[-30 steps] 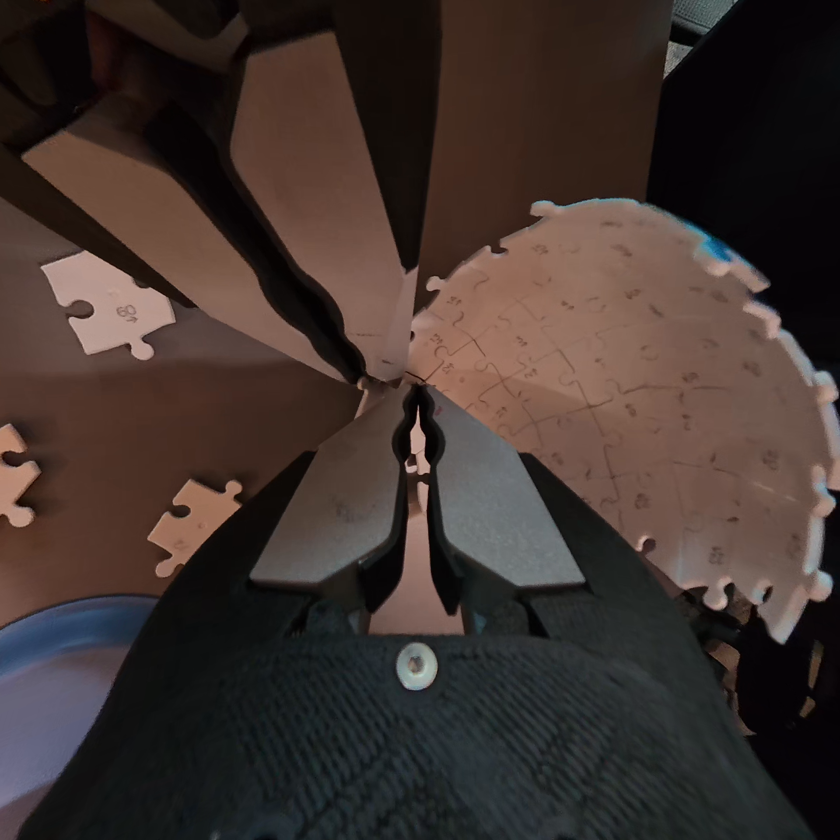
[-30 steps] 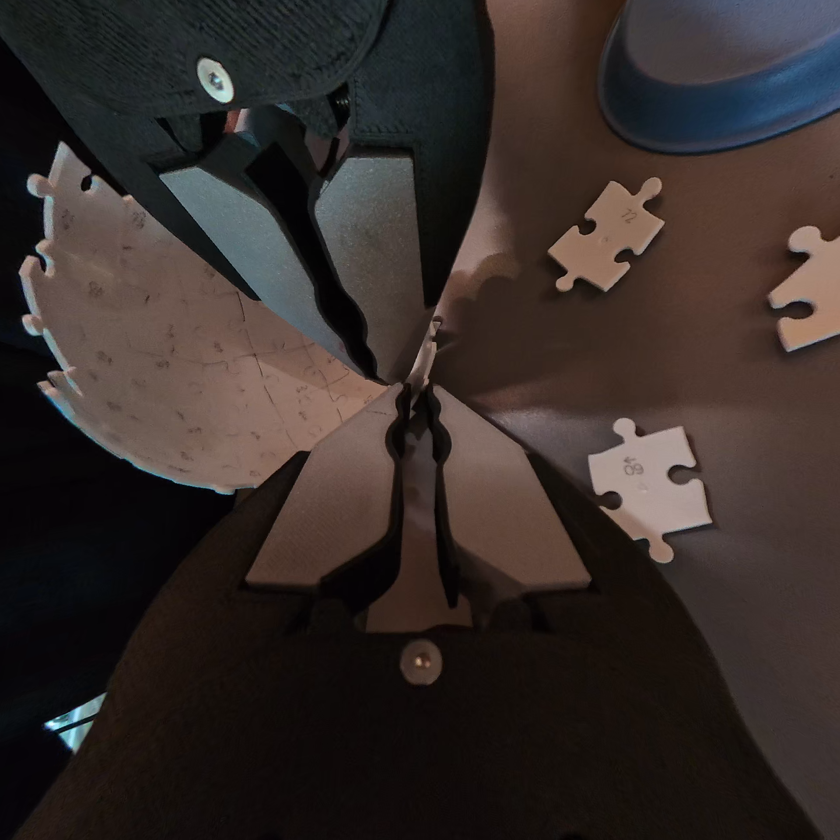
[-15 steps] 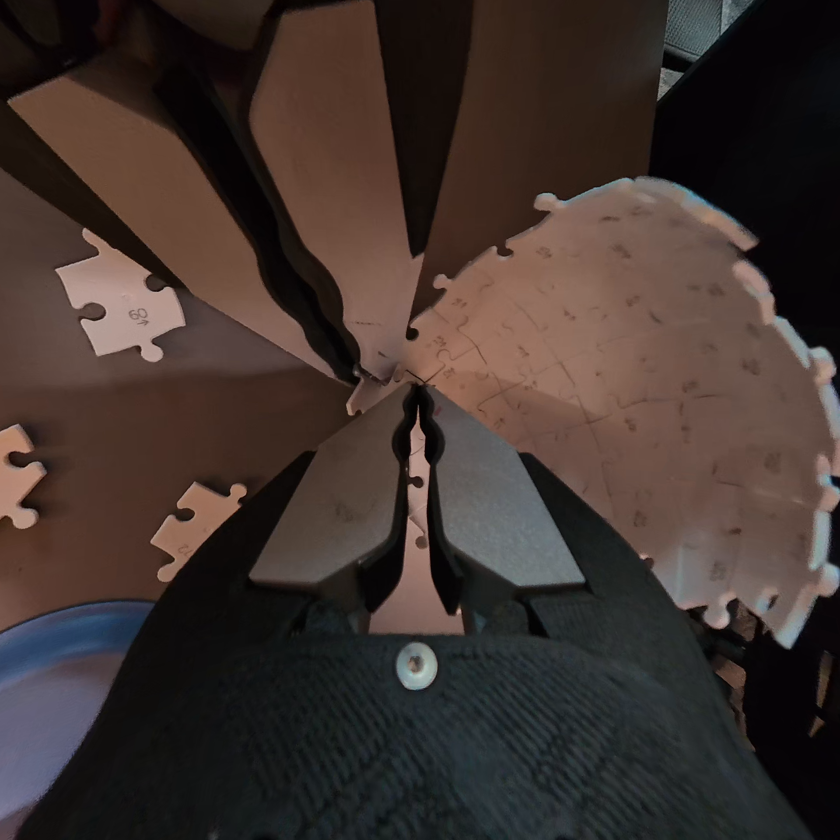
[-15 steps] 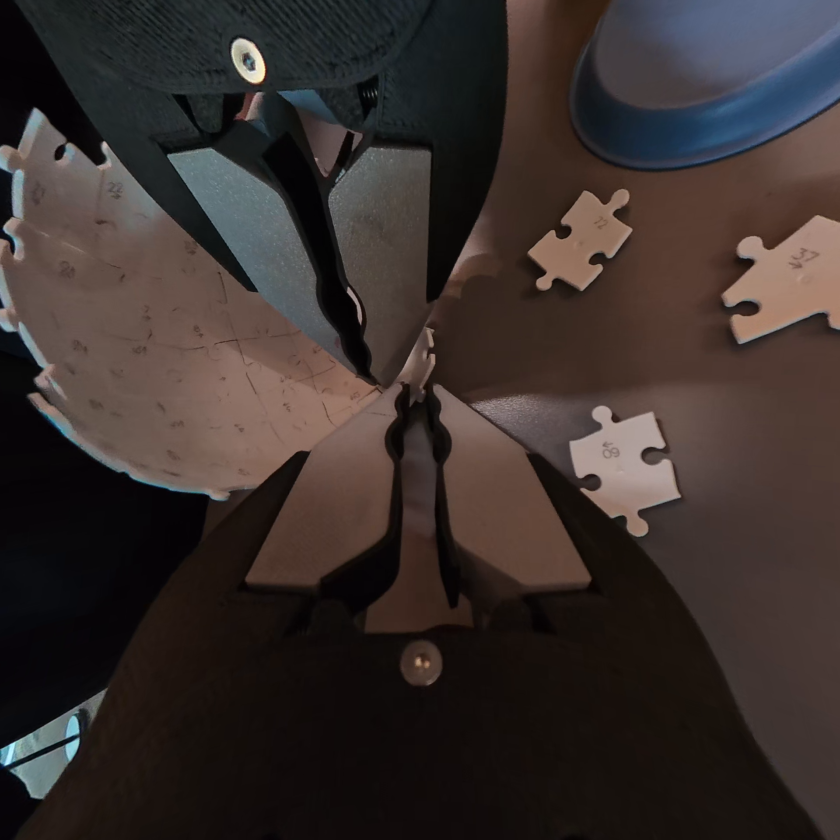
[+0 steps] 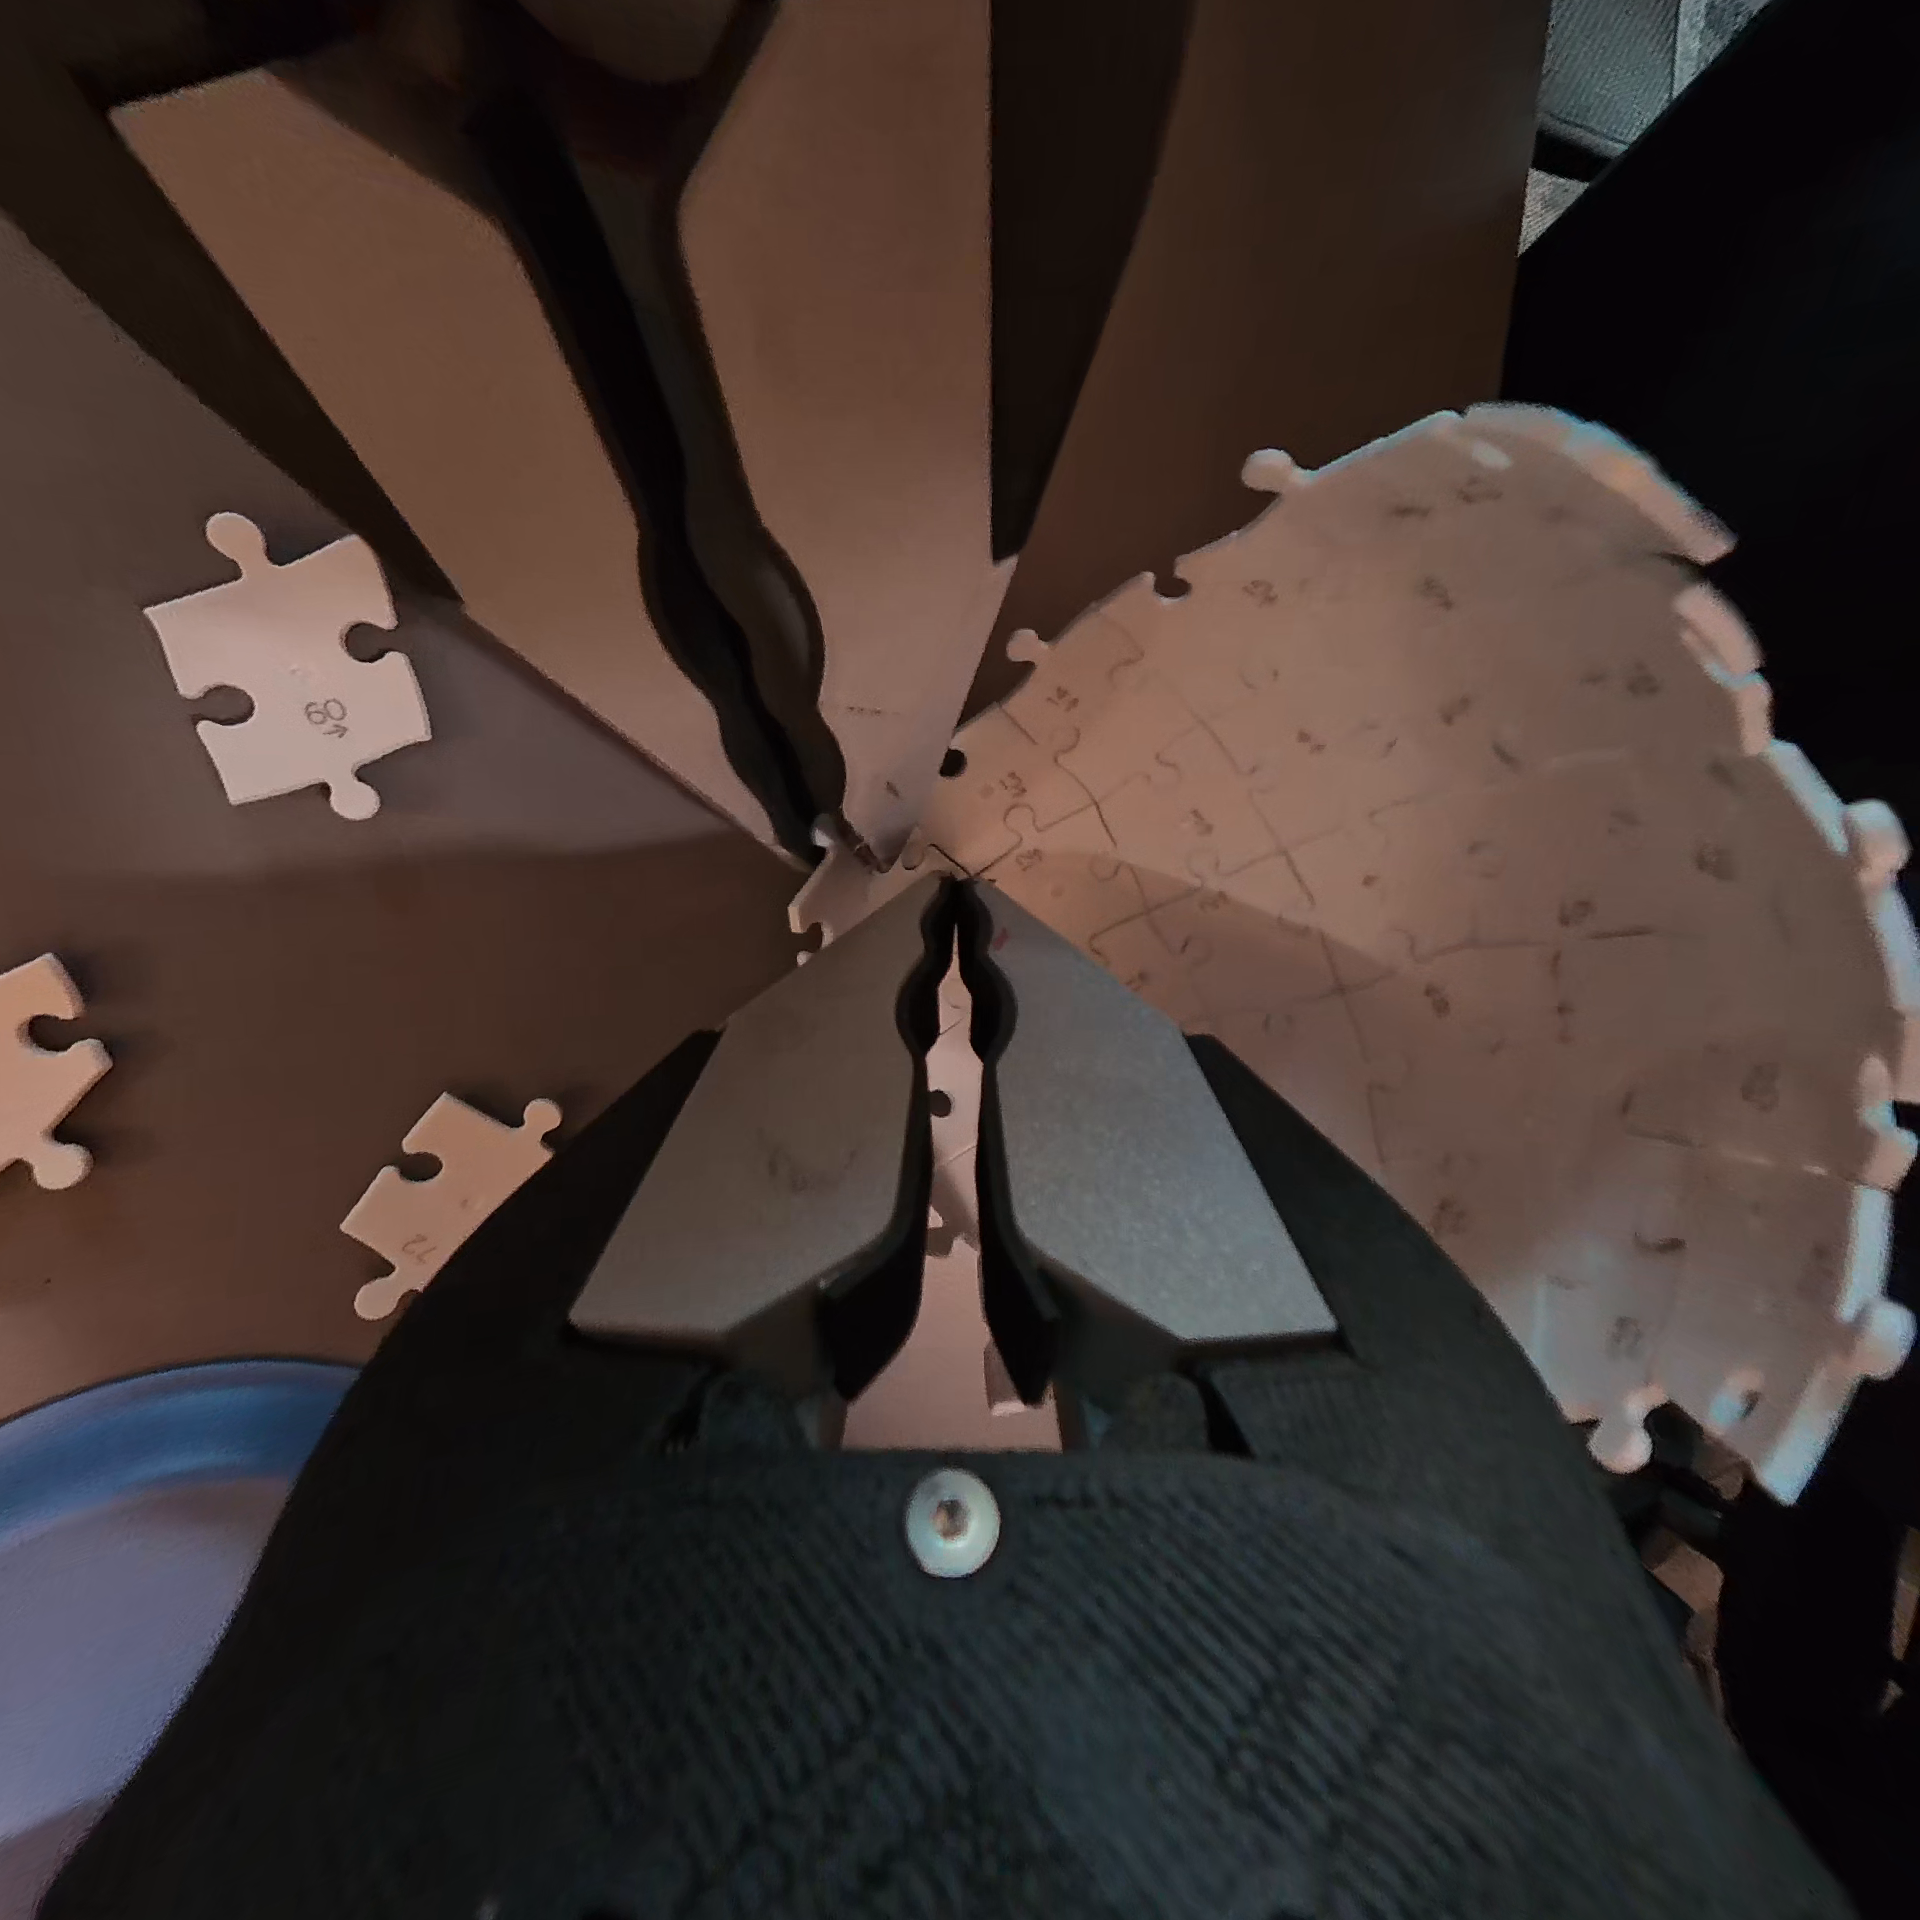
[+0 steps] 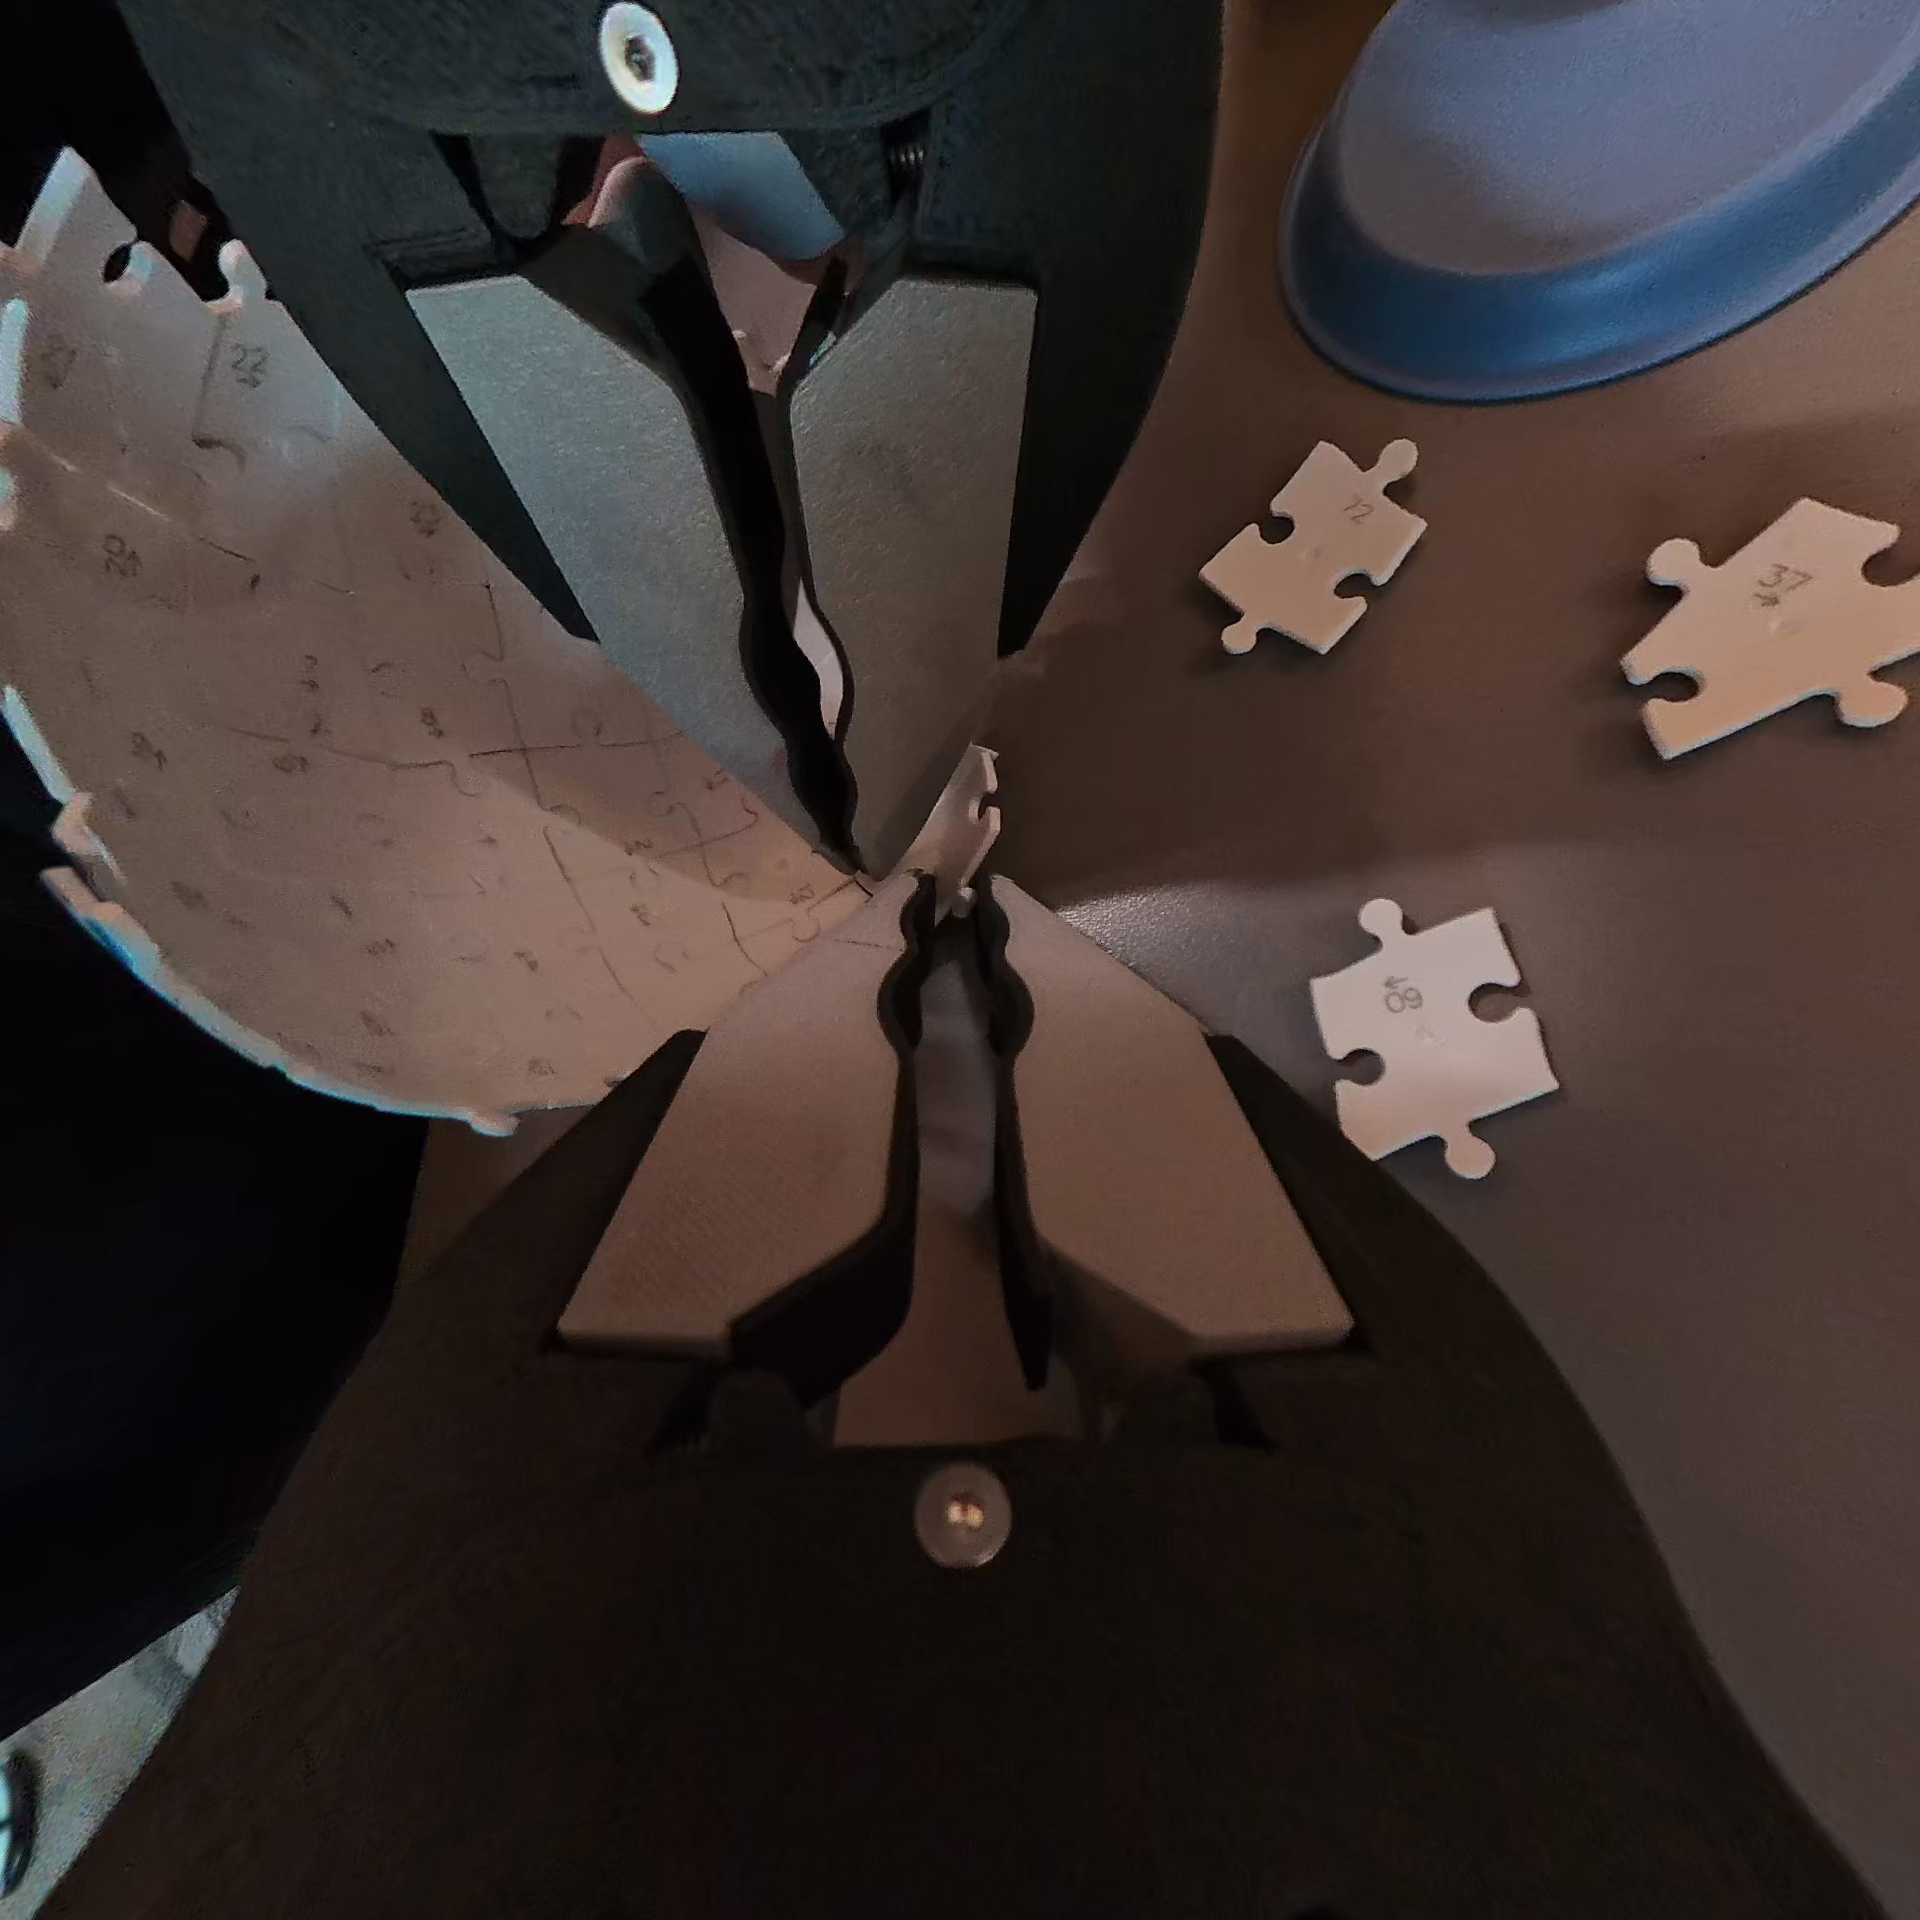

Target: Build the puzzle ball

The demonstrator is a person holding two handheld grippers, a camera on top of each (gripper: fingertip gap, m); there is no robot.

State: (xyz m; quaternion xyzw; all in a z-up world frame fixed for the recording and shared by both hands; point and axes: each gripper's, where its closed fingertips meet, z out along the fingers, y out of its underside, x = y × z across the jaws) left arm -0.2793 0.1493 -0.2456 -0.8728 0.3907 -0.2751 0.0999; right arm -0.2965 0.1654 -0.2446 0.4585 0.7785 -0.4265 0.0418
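The half-built puzzle ball [image 5: 1455, 935] is a white curved shell of joined pieces, seen from its inner side. My left gripper [image 5: 951, 883] is shut on the shell's rim. My right gripper [image 6: 951, 894] is shut on a single white puzzle piece [image 6: 971, 821] and holds it against the shell's rim, right at the left gripper's tips. In the left wrist view the right gripper [image 5: 842, 842] comes in from the top with the piece [image 5: 831, 894]. In the right wrist view the shell [image 6: 312, 779] is at the left and the left gripper [image 6: 857, 862] comes from the top.
Three loose white pieces lie on the brown table [image 6: 1558, 1455]: one [image 6: 1314, 551], a second [image 6: 1777, 634] and a third [image 6: 1434, 1039]. They also show in the left wrist view [image 5: 291, 675]. A blue dish [image 6: 1610, 208] stands beyond them. The table edge runs beside the shell. My left and right fingertips are right by each other.
Both grippers stay shut and tip to tip. They have turned relative to each other, so the other gripper stands more upright in each view. The shell has swung with the left gripper.
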